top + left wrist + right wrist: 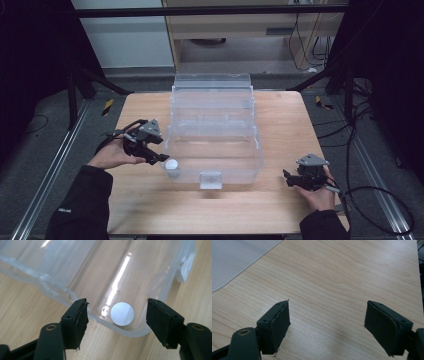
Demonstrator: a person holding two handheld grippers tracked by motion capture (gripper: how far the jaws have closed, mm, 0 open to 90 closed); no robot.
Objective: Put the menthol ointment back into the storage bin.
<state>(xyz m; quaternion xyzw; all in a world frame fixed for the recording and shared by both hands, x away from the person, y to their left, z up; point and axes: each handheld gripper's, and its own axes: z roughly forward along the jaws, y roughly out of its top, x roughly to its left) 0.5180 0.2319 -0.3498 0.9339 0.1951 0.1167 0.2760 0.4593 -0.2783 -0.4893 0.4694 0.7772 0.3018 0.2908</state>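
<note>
White disc lies in clear bin corner, just below L gripper; jaws wide apart, empty. R gripper gaping too, far off.

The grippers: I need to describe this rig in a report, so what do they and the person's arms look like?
Both the left gripper and right gripper are black, two-jawed, each topped by a grey three-cornered plate and trailing a black cable. The jaws carry flat black pads. The person wears dark long sleeves.

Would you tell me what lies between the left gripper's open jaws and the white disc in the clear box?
Only the clear box's rim: in the left gripper view, the left gripper hangs above it, and the white disc lies just inside the corner.
</note>
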